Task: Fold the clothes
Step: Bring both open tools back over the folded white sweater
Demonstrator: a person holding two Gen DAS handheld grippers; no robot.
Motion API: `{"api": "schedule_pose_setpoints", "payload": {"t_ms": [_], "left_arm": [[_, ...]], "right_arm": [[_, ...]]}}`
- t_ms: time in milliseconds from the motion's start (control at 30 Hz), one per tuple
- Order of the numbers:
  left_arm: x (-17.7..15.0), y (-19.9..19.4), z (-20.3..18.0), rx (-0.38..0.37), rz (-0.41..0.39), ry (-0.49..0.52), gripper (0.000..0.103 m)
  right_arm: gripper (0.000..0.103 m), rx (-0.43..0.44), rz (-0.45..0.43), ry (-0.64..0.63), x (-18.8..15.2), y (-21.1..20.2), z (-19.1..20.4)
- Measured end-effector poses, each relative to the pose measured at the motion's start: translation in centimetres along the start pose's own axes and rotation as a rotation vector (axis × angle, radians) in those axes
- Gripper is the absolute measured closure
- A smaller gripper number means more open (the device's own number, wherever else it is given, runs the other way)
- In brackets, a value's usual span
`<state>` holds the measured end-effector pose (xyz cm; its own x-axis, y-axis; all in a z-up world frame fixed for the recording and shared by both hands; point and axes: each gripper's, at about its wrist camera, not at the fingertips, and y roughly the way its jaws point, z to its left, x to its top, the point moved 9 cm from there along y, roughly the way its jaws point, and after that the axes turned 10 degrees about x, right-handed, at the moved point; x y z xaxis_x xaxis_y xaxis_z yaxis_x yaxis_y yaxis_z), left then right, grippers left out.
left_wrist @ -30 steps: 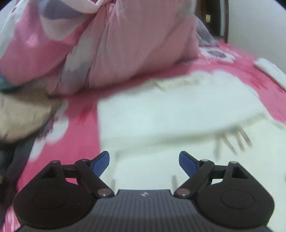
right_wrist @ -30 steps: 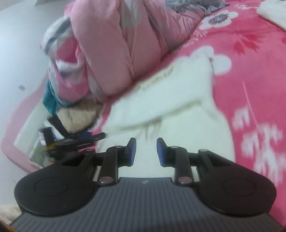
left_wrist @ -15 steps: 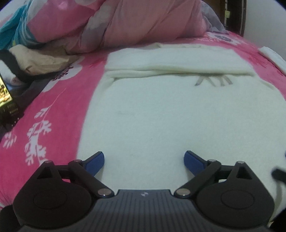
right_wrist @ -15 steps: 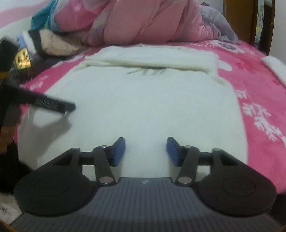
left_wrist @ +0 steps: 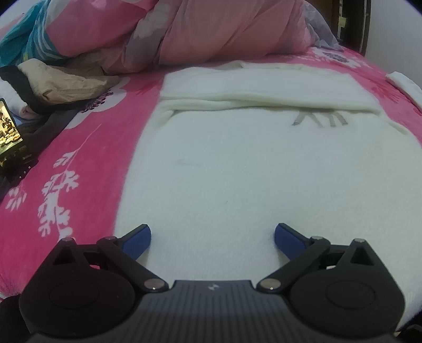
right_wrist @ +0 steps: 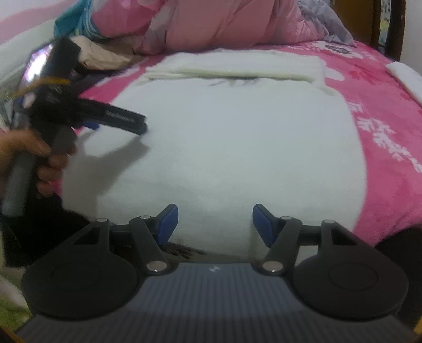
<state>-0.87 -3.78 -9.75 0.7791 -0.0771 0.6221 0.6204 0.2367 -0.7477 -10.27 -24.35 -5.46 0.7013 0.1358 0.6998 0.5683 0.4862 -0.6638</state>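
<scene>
Pink bedspread (left_wrist: 87,147) bears one white garment (left_wrist: 250,171); two grippers spread wide.

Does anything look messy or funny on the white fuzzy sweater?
Nothing looks damaged or spilled. The white fuzzy sweater lies flat on the pink flowered blanket, with its far edge folded over as a band. Only the heap of clothes at the far left looks messy.

A white garment (right_wrist: 224,137) lies flat on the pink floral bedspread (right_wrist: 382,105), its far edge folded over. At the garment's near hem the right gripper (right_wrist: 215,223) hangs with blue pads spread wide, gripping nothing. Over the garment's left edge the left gripper (right_wrist: 116,122) (blurred) reaches in, held by a hand (right_wrist: 34,153). Beyond the garment's far edge a pink quilt (right_wrist: 224,23) is heaped.
</scene>
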Motion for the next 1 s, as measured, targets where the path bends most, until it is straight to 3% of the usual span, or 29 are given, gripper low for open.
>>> {"api": "schedule_pose_setpoints", "payload": {"t_ms": [600, 733, 1000], "left_arm": [[-0.4, 0.1, 0.0, 0.002, -0.024, -0.016, 0.000], [-0.8, -0.6, 0.9, -0.057, -0.053, -0.050, 0.000], [-5.8, -3.2, 5.6, -0.135, -0.061, -0.096, 0.004]], "right_arm": [[0.041, 0.088, -0.014, 0.189, 0.1, 2.8, -1.5], [0.041, 0.100, -0.021, 0.213, 0.1, 2.8, -1.7], [0.040, 0.115, -0.038, 0.226, -0.1, 2.8, -1.9]]}}
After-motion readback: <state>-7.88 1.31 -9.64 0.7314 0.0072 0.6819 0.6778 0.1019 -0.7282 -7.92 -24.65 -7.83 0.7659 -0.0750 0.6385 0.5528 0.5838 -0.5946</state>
